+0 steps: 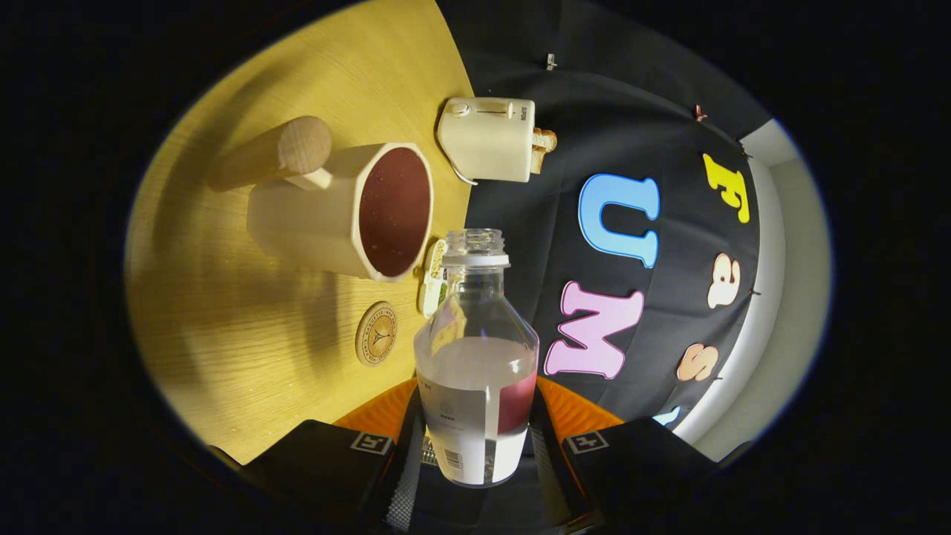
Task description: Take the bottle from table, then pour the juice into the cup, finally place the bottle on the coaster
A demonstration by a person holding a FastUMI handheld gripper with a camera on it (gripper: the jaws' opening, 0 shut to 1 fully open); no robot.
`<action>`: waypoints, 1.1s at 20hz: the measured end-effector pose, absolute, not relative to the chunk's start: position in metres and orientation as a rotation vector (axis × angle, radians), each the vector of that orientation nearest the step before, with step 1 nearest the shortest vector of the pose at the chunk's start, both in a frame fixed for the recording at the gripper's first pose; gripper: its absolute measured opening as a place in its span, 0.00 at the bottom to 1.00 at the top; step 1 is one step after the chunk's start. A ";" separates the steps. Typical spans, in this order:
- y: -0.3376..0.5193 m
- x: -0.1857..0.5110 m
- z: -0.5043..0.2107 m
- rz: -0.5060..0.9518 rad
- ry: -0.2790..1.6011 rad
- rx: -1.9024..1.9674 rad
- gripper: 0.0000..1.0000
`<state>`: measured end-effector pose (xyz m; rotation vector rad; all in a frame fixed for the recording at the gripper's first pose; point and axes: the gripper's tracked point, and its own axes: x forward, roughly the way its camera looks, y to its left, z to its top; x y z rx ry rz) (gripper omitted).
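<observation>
Glass bottle (476, 357), uncapped and part full of red juice, sits clamped low between my fingers (397, 475), rolled sideways near the cream cup (342, 212) (already holding juice). Smooth glass feels slippery and breakable, so I grip the labelled base firmly; the coaster (376, 334) lies just beside it.

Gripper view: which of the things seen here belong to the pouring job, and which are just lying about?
Job:
- bottle, uncapped, clamped between the gripper fingers, a little red juice left in it
- cup, red juice inside
- coaster, bare, beside the cup

Lying about:
- toaster with bread in it
- small packet beyond the bottle
- table
</observation>
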<state>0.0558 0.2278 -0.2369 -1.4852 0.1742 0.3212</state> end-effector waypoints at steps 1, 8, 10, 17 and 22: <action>0.228 0.056 -0.237 0.322 0.170 -1.492 0.69; 0.222 0.056 -0.242 0.318 0.185 -1.516 0.69; 0.222 0.055 -0.243 0.326 0.183 -1.528 0.69; 0.224 0.055 -0.241 0.342 0.162 -1.567 0.69; 0.227 0.058 -0.242 0.347 0.155 -1.582 0.69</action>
